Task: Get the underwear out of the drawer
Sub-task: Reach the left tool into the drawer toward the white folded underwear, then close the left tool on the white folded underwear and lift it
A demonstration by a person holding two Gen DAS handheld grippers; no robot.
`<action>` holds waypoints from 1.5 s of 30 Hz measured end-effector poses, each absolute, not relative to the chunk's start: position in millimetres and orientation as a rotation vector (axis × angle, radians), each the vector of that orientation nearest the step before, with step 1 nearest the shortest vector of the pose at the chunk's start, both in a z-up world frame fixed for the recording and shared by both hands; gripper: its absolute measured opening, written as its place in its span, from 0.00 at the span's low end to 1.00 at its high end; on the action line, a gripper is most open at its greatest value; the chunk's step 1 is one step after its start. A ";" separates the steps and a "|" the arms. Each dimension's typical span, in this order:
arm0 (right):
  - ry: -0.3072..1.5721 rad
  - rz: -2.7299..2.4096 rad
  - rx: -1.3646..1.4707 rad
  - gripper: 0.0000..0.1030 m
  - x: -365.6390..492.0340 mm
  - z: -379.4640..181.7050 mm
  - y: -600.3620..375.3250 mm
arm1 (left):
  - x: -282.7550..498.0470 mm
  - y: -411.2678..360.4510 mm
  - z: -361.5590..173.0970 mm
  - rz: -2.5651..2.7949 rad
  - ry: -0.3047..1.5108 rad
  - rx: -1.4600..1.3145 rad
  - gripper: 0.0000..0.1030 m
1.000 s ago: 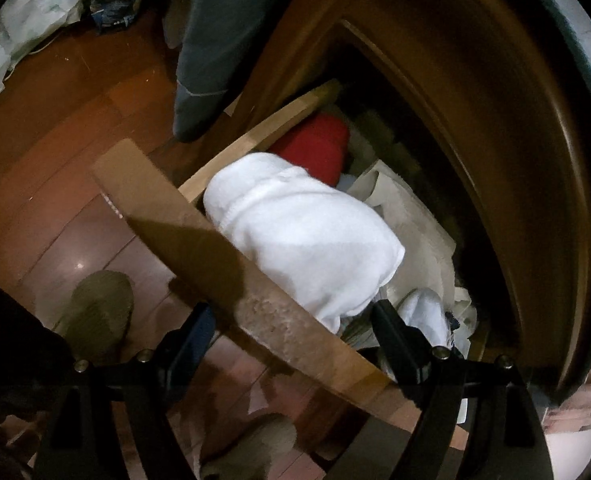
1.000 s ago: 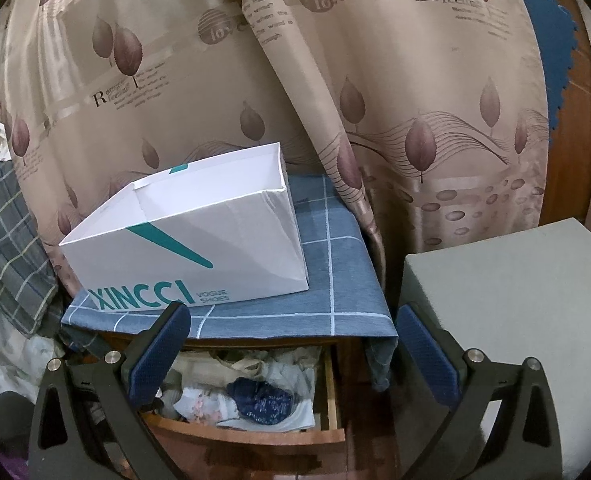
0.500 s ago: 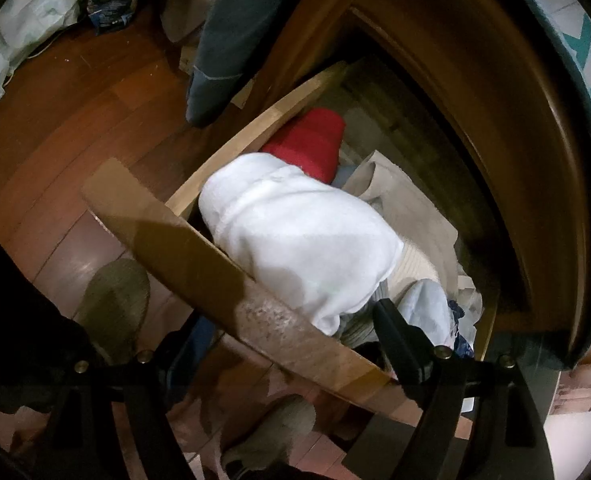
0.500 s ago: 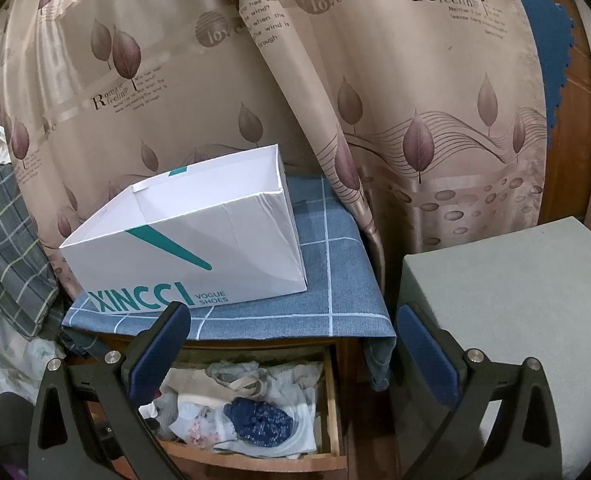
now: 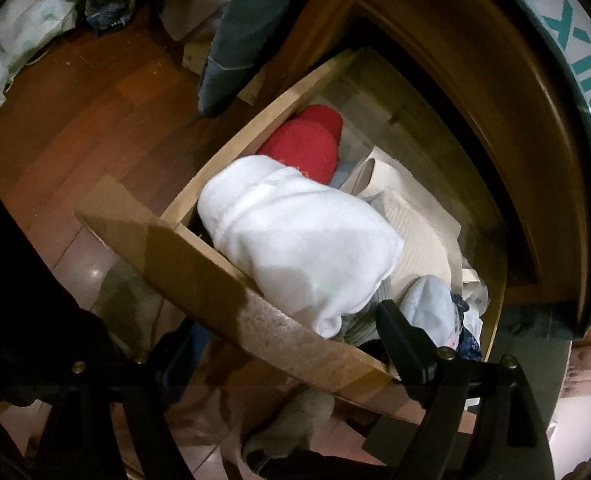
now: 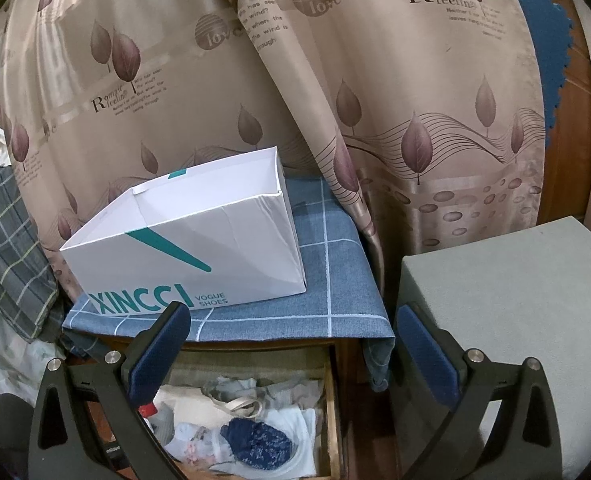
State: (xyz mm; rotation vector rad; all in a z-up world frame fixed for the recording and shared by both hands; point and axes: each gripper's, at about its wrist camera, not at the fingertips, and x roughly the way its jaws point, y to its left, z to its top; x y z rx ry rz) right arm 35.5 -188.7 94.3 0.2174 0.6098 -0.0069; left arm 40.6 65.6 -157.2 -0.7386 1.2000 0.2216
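Drawer (image 5: 231,304) open; no garment gripped.
Left gripper (image 5: 287,344) apparently straddles the front panel, contact unclear; right gripper (image 6: 291,352), spread wide and empty, should descend onto the navy patterned underwear (image 6: 257,442).

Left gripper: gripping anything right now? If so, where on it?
The left gripper straddles the drawer front panel, one finger either side, apparently gripping its top edge; contact itself isn't clearly visible. The right gripper is open and empty.

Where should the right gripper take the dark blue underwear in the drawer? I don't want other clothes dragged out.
Pinch the raised top of the dark blue underwear from straight above: it lies bunched on top of the pale clothes, so its crest stands clear.
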 end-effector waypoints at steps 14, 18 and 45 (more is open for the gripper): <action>0.602 -0.005 0.231 1.00 34.3 96.1 -192.6 | 28.5 56.5 -112.7 0.177 1.103 -0.495 0.84; 0.599 -0.004 0.240 1.00 32.5 96.1 -195.1 | 17.3 49.5 -77.8 0.126 1.056 -0.312 0.85; 0.602 -0.007 0.263 1.00 31.2 91.9 -201.4 | 122.5 45.5 -123.2 -0.114 1.412 0.074 0.85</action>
